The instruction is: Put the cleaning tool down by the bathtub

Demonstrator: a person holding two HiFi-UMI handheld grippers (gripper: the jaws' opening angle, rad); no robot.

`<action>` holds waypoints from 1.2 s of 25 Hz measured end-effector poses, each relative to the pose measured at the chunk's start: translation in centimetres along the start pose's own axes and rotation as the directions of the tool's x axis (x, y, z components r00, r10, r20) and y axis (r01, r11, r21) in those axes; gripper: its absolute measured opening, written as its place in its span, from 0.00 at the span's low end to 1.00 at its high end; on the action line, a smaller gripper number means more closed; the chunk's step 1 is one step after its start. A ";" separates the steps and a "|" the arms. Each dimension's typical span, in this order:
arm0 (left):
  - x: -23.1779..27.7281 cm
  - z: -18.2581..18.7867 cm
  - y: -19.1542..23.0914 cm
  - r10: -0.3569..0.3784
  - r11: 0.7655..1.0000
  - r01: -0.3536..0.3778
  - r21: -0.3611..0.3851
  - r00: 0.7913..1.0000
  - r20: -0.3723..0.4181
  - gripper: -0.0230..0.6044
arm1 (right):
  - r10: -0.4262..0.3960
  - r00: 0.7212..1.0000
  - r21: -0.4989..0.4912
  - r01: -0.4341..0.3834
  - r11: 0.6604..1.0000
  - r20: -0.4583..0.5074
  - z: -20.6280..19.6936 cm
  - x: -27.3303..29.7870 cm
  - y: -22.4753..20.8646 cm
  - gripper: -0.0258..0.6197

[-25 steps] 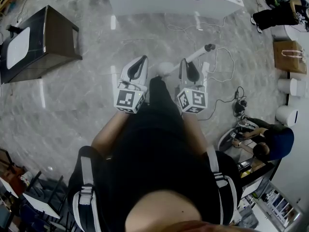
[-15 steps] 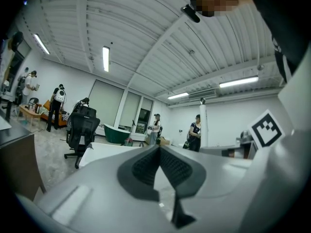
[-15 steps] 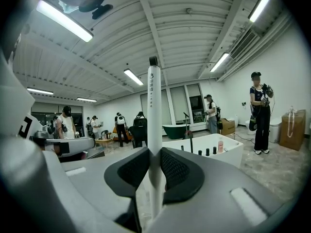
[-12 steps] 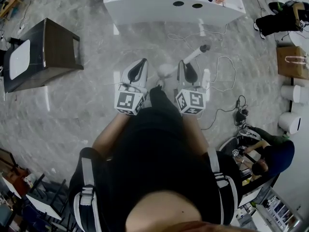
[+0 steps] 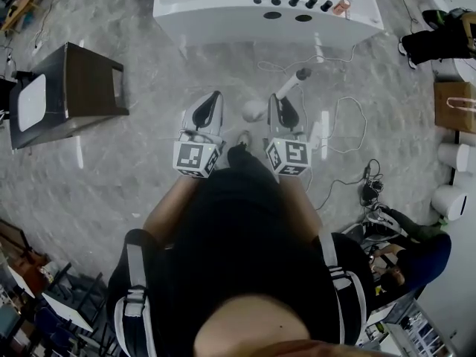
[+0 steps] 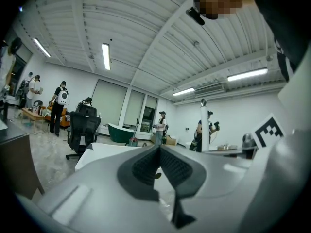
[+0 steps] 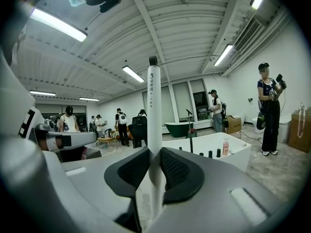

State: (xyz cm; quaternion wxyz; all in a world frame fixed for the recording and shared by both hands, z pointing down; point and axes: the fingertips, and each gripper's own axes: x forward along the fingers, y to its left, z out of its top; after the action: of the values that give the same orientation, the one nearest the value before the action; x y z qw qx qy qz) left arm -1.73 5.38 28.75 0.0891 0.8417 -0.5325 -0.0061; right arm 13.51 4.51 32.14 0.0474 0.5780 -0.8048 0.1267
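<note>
Far left on the floor stands a dark cabinet (image 5: 82,80), well apart from the action. The left hand-held gripper (image 5: 214,99) is pressed together with nothing between its pads, so it gives no support to the load. Just to its right hangs the round head of the cleaning tool (image 5: 253,110), off the floor and between the two grippers. Its white stem slants up to the right through the right hand-held gripper (image 5: 277,101), which pinches that stem between its ribbed pads (image 7: 175,171). The bathtub (image 5: 223,17) lies ahead across open floor, so the tool is not yet beside it.

The main risk, as I judge it, is the single pinch on a thin, smooth stem. With the head on one side of the grip and the long handle on the other, the tool could swivel or slide in the pads when lowered. Further right, loose cables (image 5: 338,121) lie on the floor near the path, where a foot or the tool's head might snag. Set down carelessly, the handle could also knock the fittings along the tub's rim.
</note>
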 end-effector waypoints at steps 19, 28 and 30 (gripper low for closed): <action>8.4 -0.6 0.4 0.044 0.999 -0.044 -0.004 0.999 0.001 0.05 | -0.001 1.000 -0.002 0.001 1.000 -0.024 -0.6 6.0 -6.5 0.16; 13.6 -1.3 3.2 0.014 1.000 -0.014 -0.007 1.000 -0.006 0.05 | -0.037 0.999 0.003 0.037 0.999 -0.035 -1.0 11.3 -7.9 0.16; 14.8 -1.5 3.9 0.005 1.000 -0.006 -0.003 1.000 -0.015 0.05 | -0.043 0.998 0.006 0.043 0.999 -0.042 -1.2 12.6 -8.0 0.16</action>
State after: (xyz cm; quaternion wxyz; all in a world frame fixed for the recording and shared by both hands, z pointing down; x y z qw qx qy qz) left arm 1.34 -9.31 32.07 0.0943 0.8401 -0.5341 -0.0005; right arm 16.84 -9.19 37.28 0.0652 0.5925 -0.7905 0.1405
